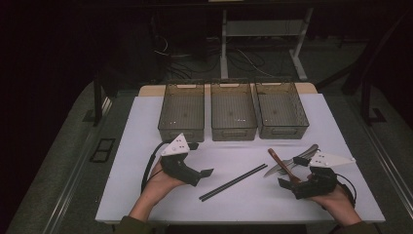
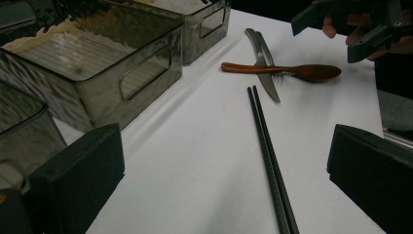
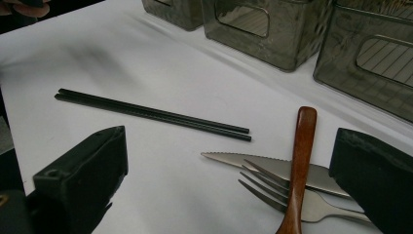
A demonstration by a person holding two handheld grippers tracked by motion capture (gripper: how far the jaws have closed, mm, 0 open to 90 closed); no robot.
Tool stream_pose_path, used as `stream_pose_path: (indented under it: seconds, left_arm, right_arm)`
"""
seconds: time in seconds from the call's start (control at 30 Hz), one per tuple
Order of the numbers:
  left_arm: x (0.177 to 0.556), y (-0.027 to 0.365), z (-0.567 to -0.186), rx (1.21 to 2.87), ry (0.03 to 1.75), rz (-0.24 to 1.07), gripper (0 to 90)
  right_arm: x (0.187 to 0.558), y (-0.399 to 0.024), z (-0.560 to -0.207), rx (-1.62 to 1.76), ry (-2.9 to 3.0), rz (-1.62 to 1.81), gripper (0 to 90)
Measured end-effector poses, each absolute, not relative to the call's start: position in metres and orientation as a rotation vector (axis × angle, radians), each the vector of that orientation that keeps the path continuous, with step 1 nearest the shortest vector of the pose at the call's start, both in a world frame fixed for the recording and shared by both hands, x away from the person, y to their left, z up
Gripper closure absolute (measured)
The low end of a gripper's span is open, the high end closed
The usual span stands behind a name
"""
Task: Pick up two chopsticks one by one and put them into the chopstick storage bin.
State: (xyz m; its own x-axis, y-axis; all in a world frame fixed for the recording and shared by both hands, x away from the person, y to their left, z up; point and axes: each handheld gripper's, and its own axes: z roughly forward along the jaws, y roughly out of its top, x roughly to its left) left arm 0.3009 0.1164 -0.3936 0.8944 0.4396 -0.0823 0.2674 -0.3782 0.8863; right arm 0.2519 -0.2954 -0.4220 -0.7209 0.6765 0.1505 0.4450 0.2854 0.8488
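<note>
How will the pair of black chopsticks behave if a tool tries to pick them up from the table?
The black chopsticks look thin, straight and stiff, so they probably will not bend. They lie flat on the white table, leaving little to grip. Being two loose sticks, they may separate or slip.

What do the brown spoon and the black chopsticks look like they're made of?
Brown spoon: apparently wood with a smooth lacquered finish, judging by its reddish-brown sheen. Black chopsticks: uniformly dark and faintly glossy, possibly plastic or lacquered wood; the look leaves it open.
</note>
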Motion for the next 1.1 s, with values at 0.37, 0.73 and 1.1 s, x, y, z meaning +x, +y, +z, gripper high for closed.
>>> stream_pose_path:
  seconds: [0.37,0.73,1.1]
  left_arm:
    - [0.310,0.093,-0.391,1.983,0.487,0.163,2.7]
    - [0.309,0.071,-0.397,1.993,0.460,0.147,14.9]
    - [0.300,0.057,-0.409,2.072,0.413,0.123,32.5]
  right_arm:
    - [0.253,-0.296,-0.423,1.043,2.312,1.413,0.9]
    - [0.252,-0.296,-0.424,1.038,2.318,1.407,0.9]
    - [0.251,-0.295,-0.424,1.036,2.318,1.406,0.9]
